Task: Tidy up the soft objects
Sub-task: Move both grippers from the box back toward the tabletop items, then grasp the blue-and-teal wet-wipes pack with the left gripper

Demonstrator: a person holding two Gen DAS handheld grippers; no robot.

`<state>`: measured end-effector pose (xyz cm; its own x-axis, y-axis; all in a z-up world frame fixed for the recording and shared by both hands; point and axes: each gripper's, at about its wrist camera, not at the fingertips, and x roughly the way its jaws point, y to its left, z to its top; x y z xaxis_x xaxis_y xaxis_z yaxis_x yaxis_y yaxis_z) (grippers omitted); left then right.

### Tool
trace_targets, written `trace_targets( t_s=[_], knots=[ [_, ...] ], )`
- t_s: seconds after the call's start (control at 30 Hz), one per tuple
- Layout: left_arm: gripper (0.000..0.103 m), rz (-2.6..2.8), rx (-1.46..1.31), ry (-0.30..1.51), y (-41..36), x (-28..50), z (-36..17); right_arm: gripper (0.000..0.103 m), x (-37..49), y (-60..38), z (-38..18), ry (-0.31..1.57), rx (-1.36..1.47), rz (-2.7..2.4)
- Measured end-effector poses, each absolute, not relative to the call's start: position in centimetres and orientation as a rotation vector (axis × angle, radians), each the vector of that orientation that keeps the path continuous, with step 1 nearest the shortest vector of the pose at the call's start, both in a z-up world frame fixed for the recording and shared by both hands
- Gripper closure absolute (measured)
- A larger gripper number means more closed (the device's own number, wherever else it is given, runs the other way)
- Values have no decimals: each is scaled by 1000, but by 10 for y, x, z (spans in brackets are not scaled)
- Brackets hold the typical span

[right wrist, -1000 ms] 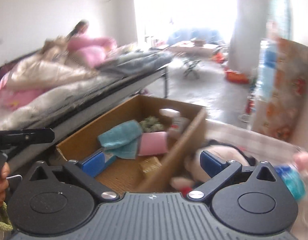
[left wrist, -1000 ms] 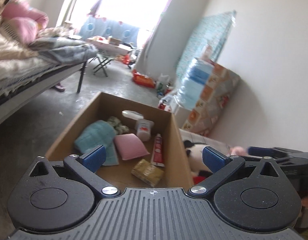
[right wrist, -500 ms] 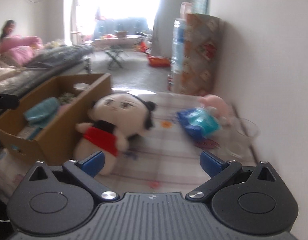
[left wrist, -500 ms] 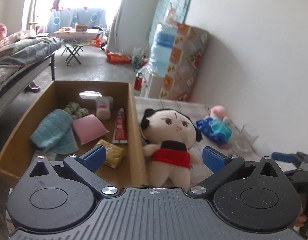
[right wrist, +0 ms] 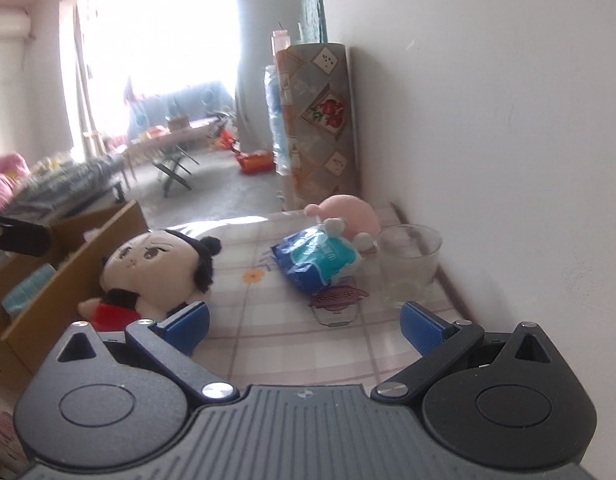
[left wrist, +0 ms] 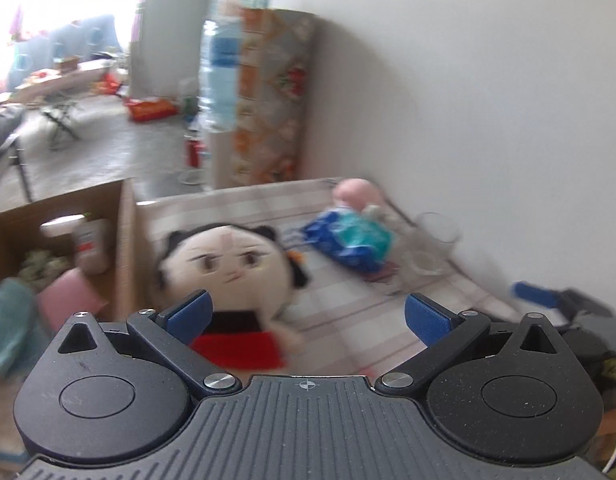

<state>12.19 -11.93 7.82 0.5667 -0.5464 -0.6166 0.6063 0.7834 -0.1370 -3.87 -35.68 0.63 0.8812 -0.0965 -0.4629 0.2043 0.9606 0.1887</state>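
Note:
A plush doll (left wrist: pixel 227 264) with black hair and a red dress lies on the checked tablecloth (left wrist: pixel 348 320) beside a cardboard box (left wrist: pixel 123 240); it also shows in the right wrist view (right wrist: pixel 155 268). A blue tissue pack (right wrist: pixel 320 260) and a pink plush toy (right wrist: pixel 348 216) lie farther back by the wall. My left gripper (left wrist: pixel 305 314) is open and empty, just in front of the doll. My right gripper (right wrist: pixel 303 326) is open and empty, above the cloth short of the tissue pack.
The box (right wrist: pixel 55 292) holds a teal cloth (left wrist: pixel 7 312), a pink pad (left wrist: pixel 67 296) and a bottle (left wrist: pixel 89 244). A clear glass (right wrist: pixel 408 264) stands by the wall. A patterned cabinet (right wrist: pixel 320 120) stands behind the table. A bed (right wrist: pixel 47 184) is at far left.
Both grippers have swung right, from over the box to the tablecloth. The doll, tissue pack, pink toy and glass have come into view. Both stay open.

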Motion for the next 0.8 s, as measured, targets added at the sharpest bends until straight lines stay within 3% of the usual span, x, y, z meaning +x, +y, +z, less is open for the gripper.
trace_targets(
  t_s=[0.3, 0.53, 0.8],
  knots=[
    [0, -733, 68, 863, -209, 183, 63, 0, -7, -378, -20, 376, 363, -209],
    [0, -703, -47, 1129, -274, 259, 22, 0, 16, -376, -39, 379, 335, -212],
    [0, -619, -63, 1180, -329, 311, -16, 0, 19, -377, -53, 369, 304, -198]
  ],
)
